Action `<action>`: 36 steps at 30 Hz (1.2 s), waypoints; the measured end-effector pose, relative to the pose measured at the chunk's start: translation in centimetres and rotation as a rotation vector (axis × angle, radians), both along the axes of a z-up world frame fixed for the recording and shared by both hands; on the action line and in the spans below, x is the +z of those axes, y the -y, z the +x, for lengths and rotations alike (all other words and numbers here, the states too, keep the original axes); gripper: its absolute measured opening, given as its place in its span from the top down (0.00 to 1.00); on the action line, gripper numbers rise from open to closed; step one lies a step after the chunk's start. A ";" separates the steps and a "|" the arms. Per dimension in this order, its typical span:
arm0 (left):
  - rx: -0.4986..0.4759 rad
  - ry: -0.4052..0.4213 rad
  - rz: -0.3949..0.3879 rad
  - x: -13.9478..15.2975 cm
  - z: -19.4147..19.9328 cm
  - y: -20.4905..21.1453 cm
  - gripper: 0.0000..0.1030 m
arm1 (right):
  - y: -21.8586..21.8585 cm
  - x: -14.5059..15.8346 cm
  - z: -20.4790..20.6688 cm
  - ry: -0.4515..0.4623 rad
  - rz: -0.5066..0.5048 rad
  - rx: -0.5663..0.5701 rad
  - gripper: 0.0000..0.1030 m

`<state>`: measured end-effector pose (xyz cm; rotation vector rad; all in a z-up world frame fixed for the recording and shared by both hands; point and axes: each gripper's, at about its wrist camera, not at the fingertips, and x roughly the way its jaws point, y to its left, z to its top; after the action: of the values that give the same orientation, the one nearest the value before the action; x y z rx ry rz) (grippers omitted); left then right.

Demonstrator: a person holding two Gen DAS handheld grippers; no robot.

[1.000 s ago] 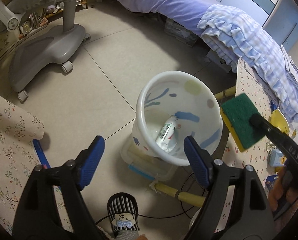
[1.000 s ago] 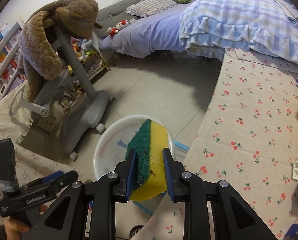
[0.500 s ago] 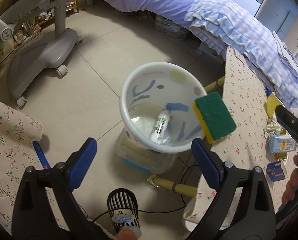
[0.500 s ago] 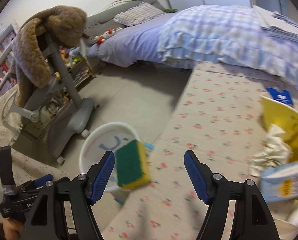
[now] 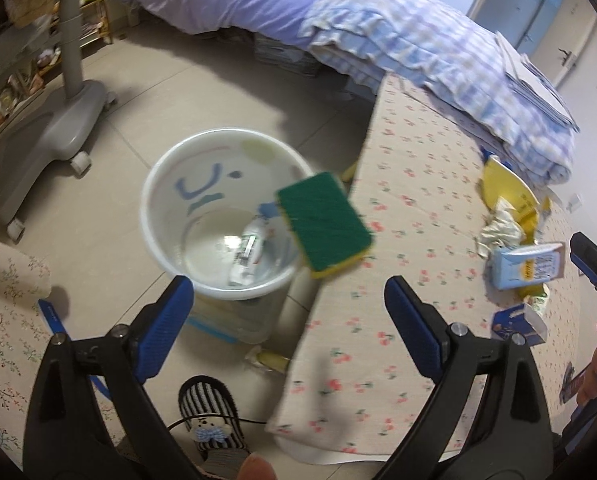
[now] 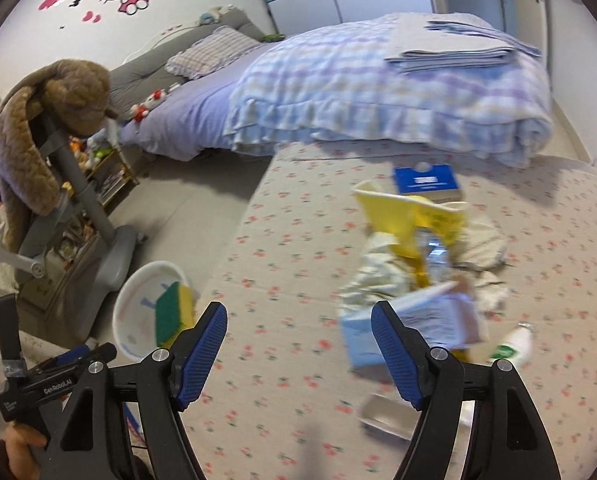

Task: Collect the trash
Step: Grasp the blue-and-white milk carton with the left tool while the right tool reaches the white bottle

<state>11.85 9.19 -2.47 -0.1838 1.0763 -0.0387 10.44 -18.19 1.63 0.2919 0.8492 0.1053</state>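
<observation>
In the left wrist view, the left gripper point(image 5: 288, 312) stands wide and holds nothing, its 2 blue pads apart above the floor and the table edge. The sponge point(image 5: 324, 225), green face up with a yellow layer beneath, sits ahead of those pads at the near rim of the white bin point(image 5: 154, 204), beside the edge of the table point(image 5: 414, 184); whether it rests on the rim or hangs in the air cannot be told. A small bottle point(image 5: 248, 250) lies on the bin's bottom. By the look of it the sponge is light, soft and springy, not fragile, and is best pinched across its thin sides so the foam gives a little. In the right wrist view, the right gripper point(image 6: 300, 356) is also spread wide with nothing between its pads, hovering over the cherry-print table. The sponge point(image 6: 174, 314) shows well to its left, down at the bin point(image 6: 138, 292). Just ahead and to the right lies a heap of litter: a pale blue carton point(image 6: 410, 320), crumpled paper point(image 6: 382, 276), a yellow wrapper point(image 6: 414, 216). These look light and crushable; the carton's flat sides seem the surest hold.
</observation>
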 end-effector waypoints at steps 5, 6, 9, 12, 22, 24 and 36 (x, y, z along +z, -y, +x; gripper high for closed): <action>-0.049 0.014 0.009 0.6 0.2 2.9 0.07 | 3.6 0.3 -1.3 -0.010 -0.007 -0.042 0.26; -0.059 0.017 0.010 0.7 0.2 3.6 0.07 | 4.0 0.3 -1.5 -0.012 -0.006 -0.048 0.26; -0.087 0.024 0.012 1.0 0.4 5.6 0.07 | 6.1 0.4 -2.2 -0.016 0.003 -0.078 0.26; -0.118 0.023 0.009 1.1 0.7 7.8 0.07 | 8.3 0.4 -2.8 -0.024 0.016 -0.113 0.26; -0.248 0.035 0.000 1.0 1.7 15.2 0.07 | 13.2 -0.9 -3.4 -0.086 0.011 -0.182 0.26; -0.305 0.044 0.008 0.9 1.9 17.1 0.07 | 14.0 -1.3 -3.5 -0.099 0.009 -0.193 0.26; -0.647 0.095 0.131 -1.3 2.6 27.3 0.07 | 17.6 -3.2 -4.6 -0.168 0.018 -0.233 0.26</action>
<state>14.43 -18.12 -3.74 0.2876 1.0029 -0.5515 5.86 -35.75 -1.60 0.4183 0.9745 -0.1304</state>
